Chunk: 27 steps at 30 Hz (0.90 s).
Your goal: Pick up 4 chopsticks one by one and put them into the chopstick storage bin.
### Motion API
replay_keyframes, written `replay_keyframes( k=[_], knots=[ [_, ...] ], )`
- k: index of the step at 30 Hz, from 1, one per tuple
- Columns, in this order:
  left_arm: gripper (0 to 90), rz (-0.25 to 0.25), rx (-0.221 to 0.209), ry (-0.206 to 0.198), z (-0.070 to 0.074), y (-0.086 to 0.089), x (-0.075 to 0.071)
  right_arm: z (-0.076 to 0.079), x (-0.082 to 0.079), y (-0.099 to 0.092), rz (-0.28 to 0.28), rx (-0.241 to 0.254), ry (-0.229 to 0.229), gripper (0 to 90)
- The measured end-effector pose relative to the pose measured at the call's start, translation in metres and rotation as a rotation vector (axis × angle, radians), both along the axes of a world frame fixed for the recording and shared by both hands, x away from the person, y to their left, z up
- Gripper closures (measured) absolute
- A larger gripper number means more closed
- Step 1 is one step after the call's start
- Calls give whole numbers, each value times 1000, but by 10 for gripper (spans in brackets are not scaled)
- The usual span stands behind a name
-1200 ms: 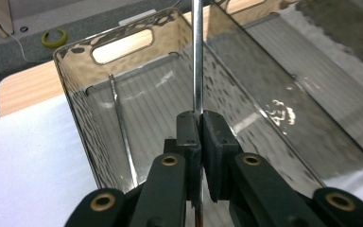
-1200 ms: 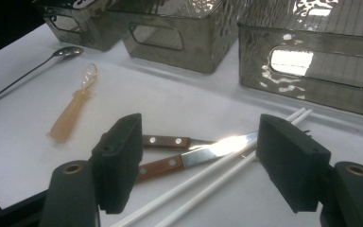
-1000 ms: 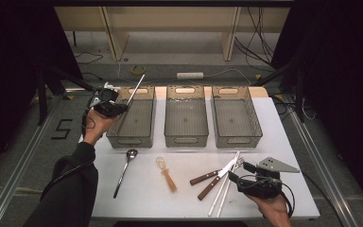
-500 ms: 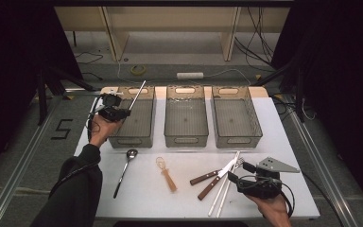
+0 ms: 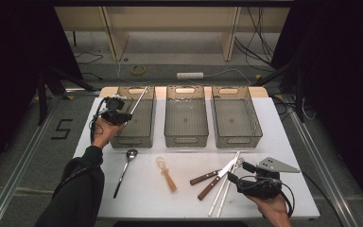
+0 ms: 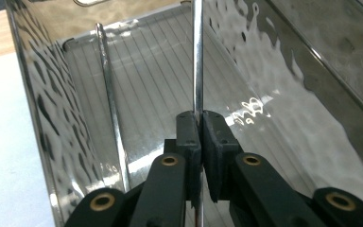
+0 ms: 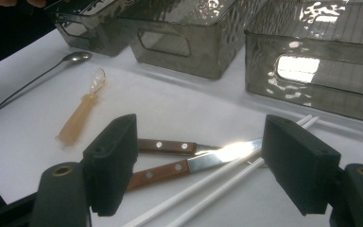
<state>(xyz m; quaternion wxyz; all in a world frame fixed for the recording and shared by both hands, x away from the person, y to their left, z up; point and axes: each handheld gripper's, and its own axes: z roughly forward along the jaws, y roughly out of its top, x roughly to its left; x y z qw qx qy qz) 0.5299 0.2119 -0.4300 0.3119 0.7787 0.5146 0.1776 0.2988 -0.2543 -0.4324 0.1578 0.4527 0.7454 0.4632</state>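
Your left gripper (image 6: 199, 124) pinches a thin metal rod (image 6: 197, 56) over the left bin (image 5: 144, 124), while your right gripper (image 7: 203, 165) hangs spread above the knives (image 7: 179, 158).

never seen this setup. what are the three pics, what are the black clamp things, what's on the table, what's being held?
No robot arm here: a person holds a two-jaw gripper in each hand. The high view looks down on the table. The other two come from cameras riding on each gripper, looking along its black jaws.

Three clear bins stand in a row at the back. In front lie a spoon, a small plastic spoon, two wooden-handled knives and white chopsticks.

The left gripper is shut on a thin metal rod, probably a piece of cutlery, over the left bin; a similar rod already lies inside. The right gripper is open, near the knives, holding nothing.
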Motion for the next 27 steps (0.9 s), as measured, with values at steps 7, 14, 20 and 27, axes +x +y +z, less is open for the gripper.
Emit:
replay_keyframes(
  k=[7, 14, 20, 27],
  knots=[
    [832, 3, -16, 5, -1, -2, 0, 0, 0, 0, 5, 0, 0, 291],
    [657, 26, -76, -2, 7, -6, -8, 0, 0, -1, 2, 6, 0, 290],
    [529, 7, -130, -2, 17, -13, -30, 1, 0, -1, -1, 3, 0, 290],
    [429, -49, -101, -6, 28, -30, -55, 1, -1, -1, -4, -3, -3, 290]
  ],
)
